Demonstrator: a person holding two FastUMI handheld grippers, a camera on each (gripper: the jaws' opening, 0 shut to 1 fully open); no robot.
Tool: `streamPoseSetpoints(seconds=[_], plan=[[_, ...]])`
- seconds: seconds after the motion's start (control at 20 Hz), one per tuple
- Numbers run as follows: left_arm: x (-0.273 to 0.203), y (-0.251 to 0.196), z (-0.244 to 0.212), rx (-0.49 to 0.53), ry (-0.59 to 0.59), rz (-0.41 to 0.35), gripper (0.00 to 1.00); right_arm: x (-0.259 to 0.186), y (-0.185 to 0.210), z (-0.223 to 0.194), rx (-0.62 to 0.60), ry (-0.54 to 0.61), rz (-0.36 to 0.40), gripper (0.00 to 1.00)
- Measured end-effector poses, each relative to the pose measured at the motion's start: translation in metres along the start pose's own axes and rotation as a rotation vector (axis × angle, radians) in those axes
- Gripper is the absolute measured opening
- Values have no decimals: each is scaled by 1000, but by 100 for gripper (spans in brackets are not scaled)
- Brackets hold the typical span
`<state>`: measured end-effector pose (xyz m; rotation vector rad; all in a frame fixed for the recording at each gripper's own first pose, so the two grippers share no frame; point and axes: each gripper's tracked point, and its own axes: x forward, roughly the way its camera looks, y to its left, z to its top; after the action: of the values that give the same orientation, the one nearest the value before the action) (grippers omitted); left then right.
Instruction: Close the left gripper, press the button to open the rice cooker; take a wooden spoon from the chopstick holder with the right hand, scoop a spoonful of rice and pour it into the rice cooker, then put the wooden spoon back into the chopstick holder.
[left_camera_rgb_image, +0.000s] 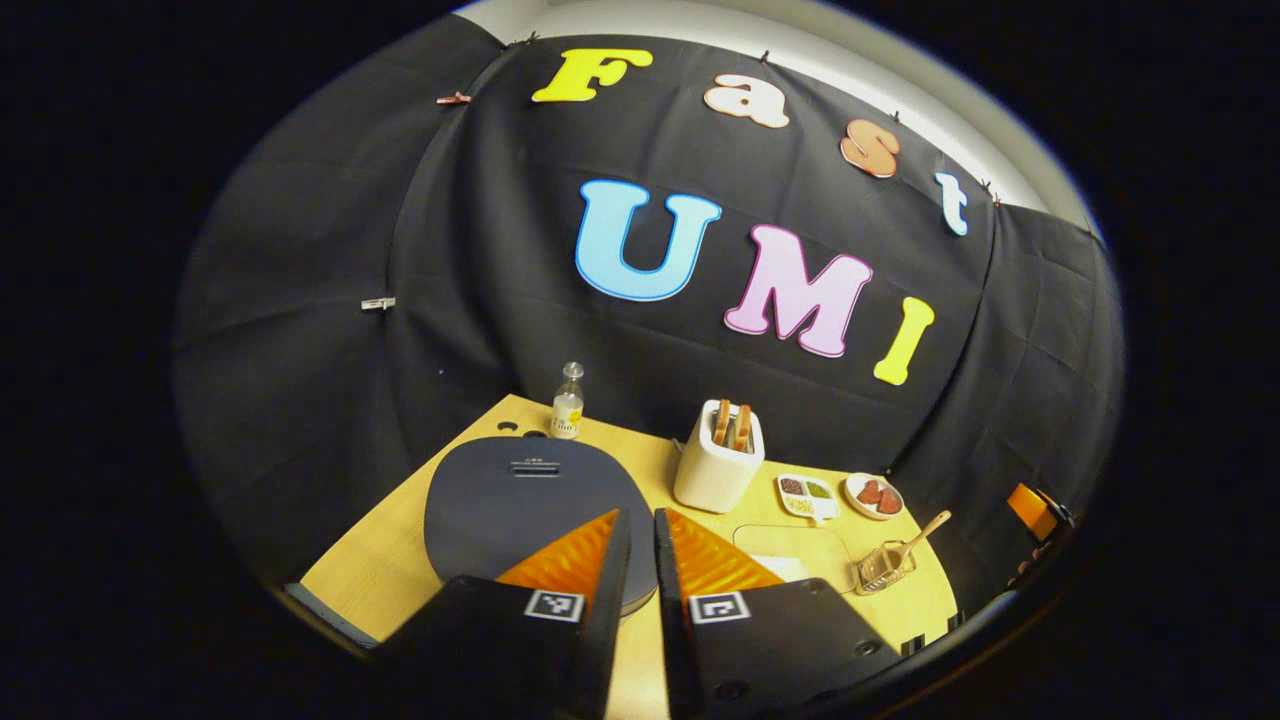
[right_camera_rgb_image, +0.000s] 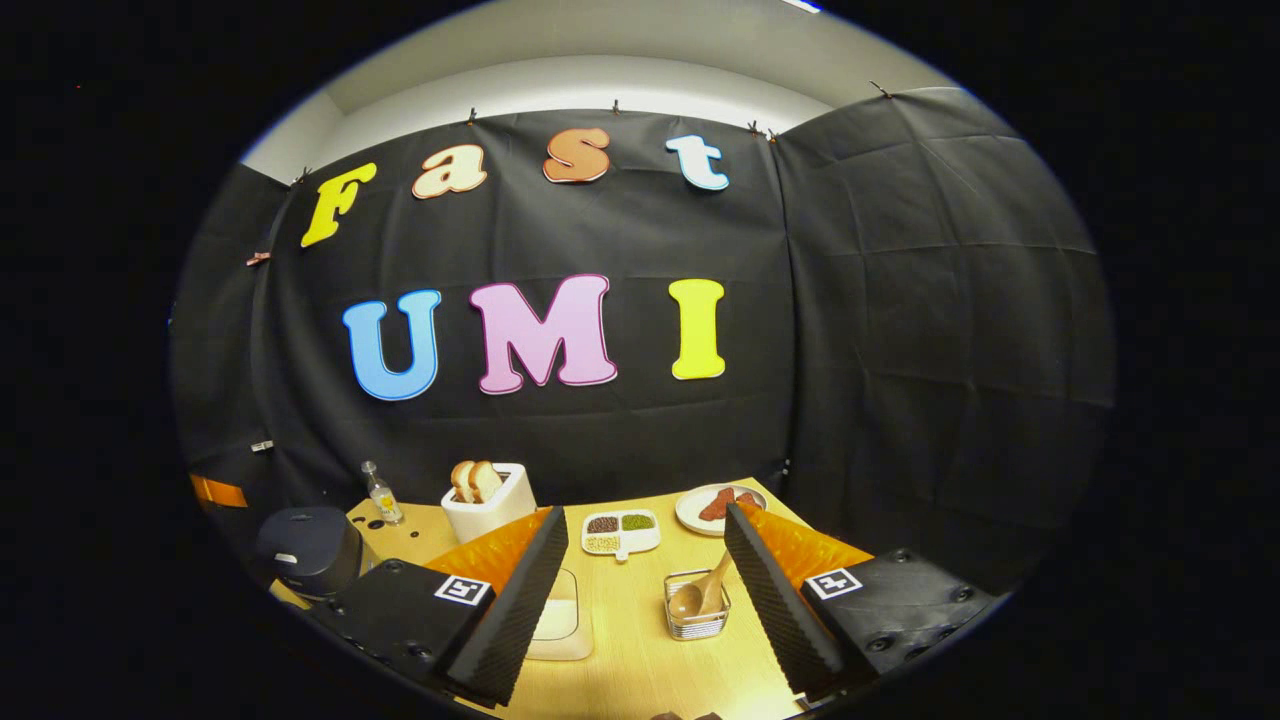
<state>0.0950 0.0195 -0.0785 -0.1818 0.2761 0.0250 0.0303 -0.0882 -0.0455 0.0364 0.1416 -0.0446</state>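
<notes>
My left gripper (left_camera_rgb_image: 640, 560) has its jaws drawn nearly together, only a thin slit between them and nothing held, and it hangs just above the near edge of the cooker (left_camera_rgb_image: 535, 505), whose lid is still down — the button looks unpressed to me. My right gripper (right_camera_rgb_image: 640, 575) stands wide open and empty, and between its fingers, well right of the cooker, sits the holder (right_camera_rgb_image: 697, 605) with the spoon (right_camera_rgb_image: 700, 595) leaning in it, untouched. A shallow tray (right_camera_rgb_image: 558, 620) lies between cooker and holder; I cannot tell whether it holds the rice. So I judge only the closing of the left jaws is about done — pressing, scooping, pouring and returning all remain.
</notes>
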Motion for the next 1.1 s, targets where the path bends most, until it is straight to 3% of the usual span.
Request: streamPoseSetpoints(seconds=[0.05, 0.15, 0.3, 0.5, 0.75, 1.1], plan=[[4, 6, 0, 14, 7, 15, 12, 1, -3, -1, 3, 4, -5, 98], [11, 14, -1, 11, 28, 27, 8, -1, -9, -5, -3, 10, -19, 98], [28, 34, -18, -2, 123, 91, 7, -2, -13, -23, -31, 49, -24, 98], [45, 46, -43, -6, 225, 93, 6, -6, -22, -30, -31, 70, -50, 98], [57, 52, -66, -47, 294, 87, 6, -14, -31, -47, -12, 104, -79, 98], [60, 51, -83, -73, 299, 106, 7, -17, -35, -56, -19, 120, -90, 98]])
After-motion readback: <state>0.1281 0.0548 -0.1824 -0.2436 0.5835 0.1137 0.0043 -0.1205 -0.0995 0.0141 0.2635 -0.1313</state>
